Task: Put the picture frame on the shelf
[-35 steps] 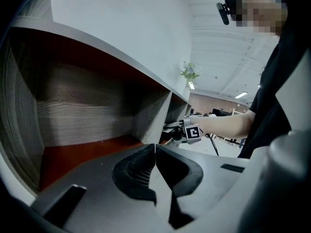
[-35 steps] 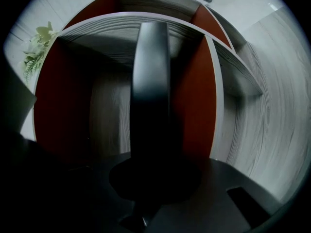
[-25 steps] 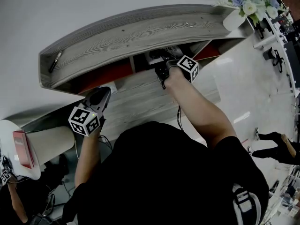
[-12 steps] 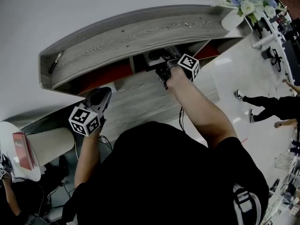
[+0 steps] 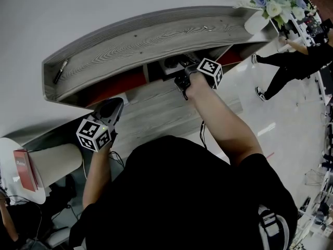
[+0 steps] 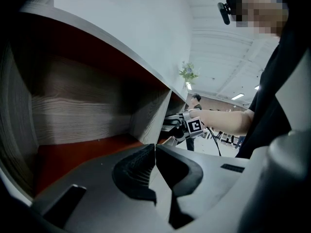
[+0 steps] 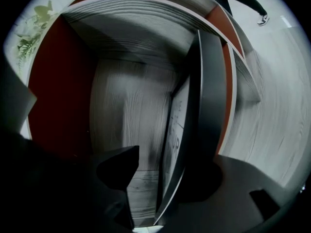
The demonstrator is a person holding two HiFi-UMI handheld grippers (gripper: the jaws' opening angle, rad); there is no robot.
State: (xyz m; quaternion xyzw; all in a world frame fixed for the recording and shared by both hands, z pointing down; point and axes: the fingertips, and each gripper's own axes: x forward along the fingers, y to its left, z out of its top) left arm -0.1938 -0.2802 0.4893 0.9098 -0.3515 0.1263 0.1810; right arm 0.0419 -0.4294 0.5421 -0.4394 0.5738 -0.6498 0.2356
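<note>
The picture frame [image 7: 187, 125] stands on edge inside a wood-grain compartment of the shelf [image 5: 156, 35], its printed face turned left in the right gripper view. My right gripper [image 7: 170, 164] reaches into that compartment [image 5: 177, 67]. Its jaws have just been opening and now stand apart. The frame is still between them, and the left finger [image 7: 119, 166] is well clear of it. My left gripper [image 5: 111, 108] hangs by the shelf's left compartment, shut on nothing [image 6: 154, 152].
A white vase of flowers [image 5: 271, 7] stands at the right end of the shelf top, and a pen-like thing [image 5: 61, 69] lies at its left end. A round white table with a red book [image 5: 25, 166] is at lower left. A person [image 5: 291, 61] walks at upper right.
My right hand has edged slightly up and right at the compartment. The left gripper has kept still. A person in the background has walked from lower right to upper right.
</note>
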